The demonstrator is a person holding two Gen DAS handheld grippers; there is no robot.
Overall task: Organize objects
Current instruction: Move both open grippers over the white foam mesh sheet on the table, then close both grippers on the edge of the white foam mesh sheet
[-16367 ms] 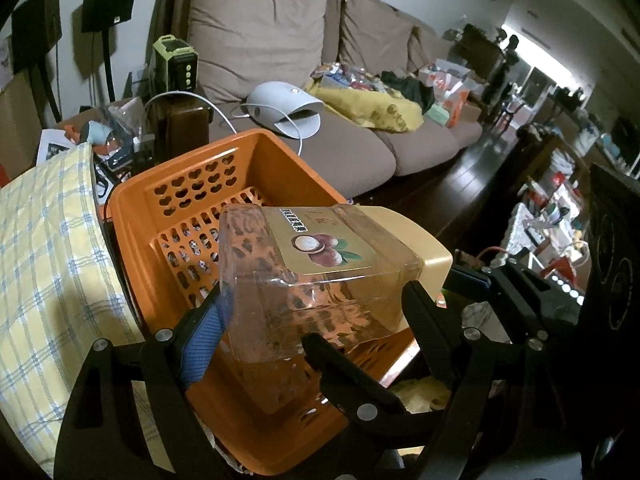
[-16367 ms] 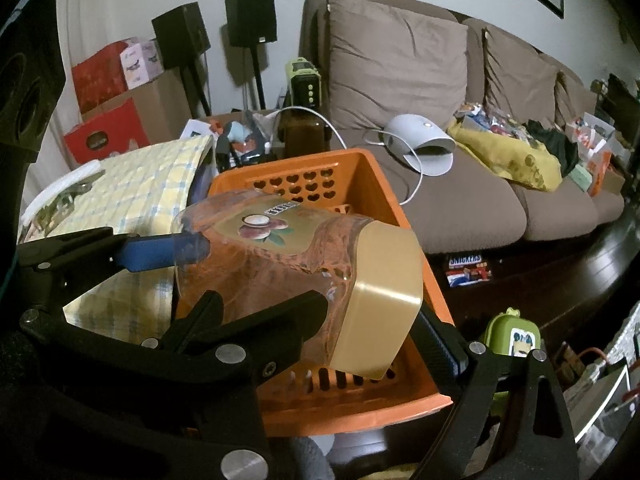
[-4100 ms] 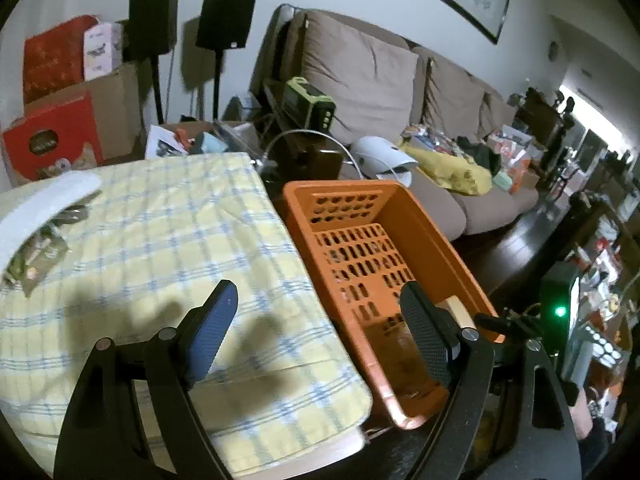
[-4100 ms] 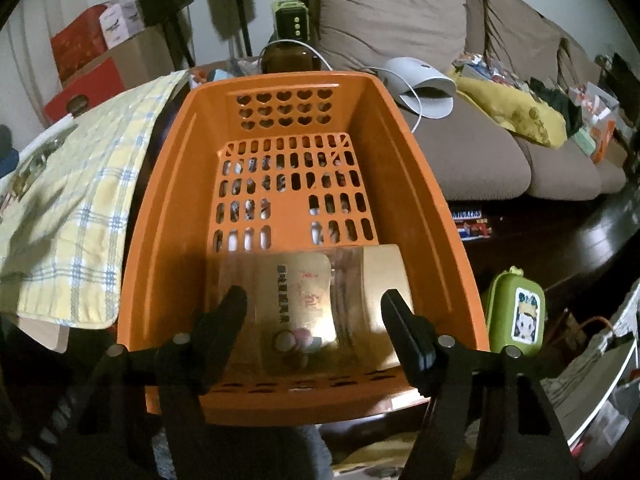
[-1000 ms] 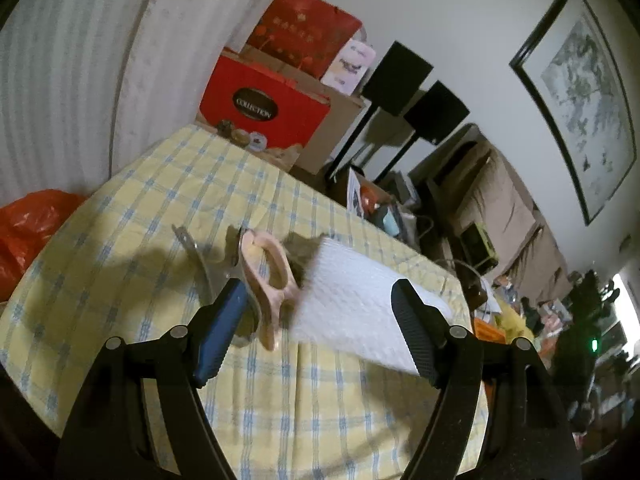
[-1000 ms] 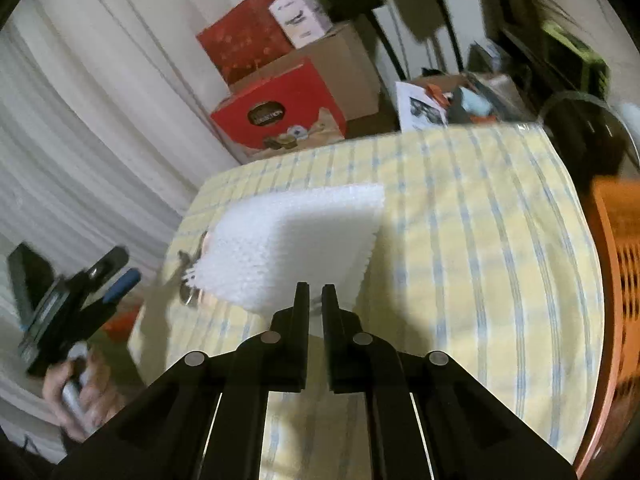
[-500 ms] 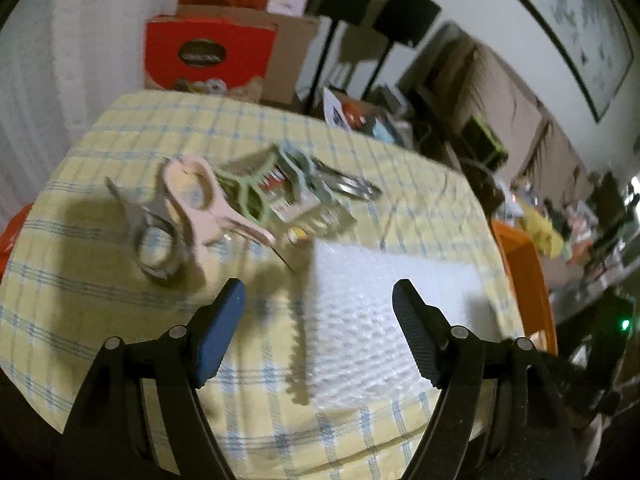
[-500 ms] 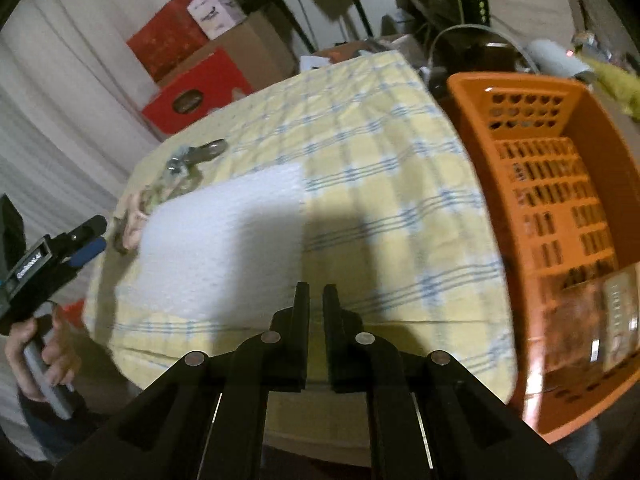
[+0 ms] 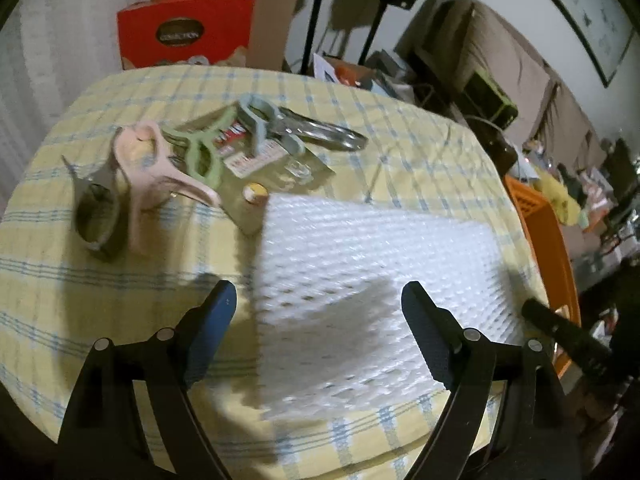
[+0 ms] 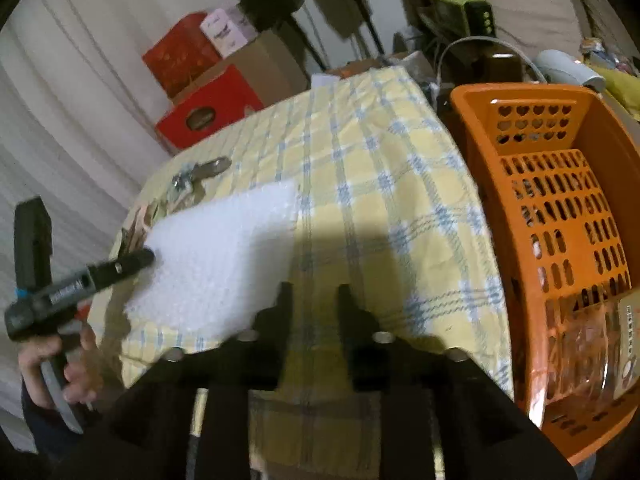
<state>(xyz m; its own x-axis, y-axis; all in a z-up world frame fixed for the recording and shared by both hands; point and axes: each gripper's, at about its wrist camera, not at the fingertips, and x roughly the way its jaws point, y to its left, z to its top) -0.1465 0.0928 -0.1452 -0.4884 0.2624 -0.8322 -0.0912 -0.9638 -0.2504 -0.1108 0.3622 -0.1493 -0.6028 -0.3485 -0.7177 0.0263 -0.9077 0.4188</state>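
Foam sheet (image 9: 372, 280) lies flat on the checked tablecloth (image 9: 120, 300), directly ahead of and below my left gripper (image 9: 318, 300); its near left corner sits between the two fingers, but neither pad touches it; the jaws have just been opening and stand wide apart, with nothing clamped; my right gripper (image 10: 314, 300) is ahead of the sheet's right-hand edge, jaws just opened to a narrow gap, nothing between them; the sheet lies to the left of that gap, just beside the left finger; long axis of the sheet runs roughly across my left gripper's line, from left finger toward the orange basket (image 10: 472, 160) on the far right; I judge the left gripper the nearer one for the pick, since it already straddles the corner; clips and scissors (image 9: 224, 148) lie beyond the sheet, ahead and left of the left gripper; the basket holds a clear plastic jar (image 10: 592, 348), just right of my right gripper
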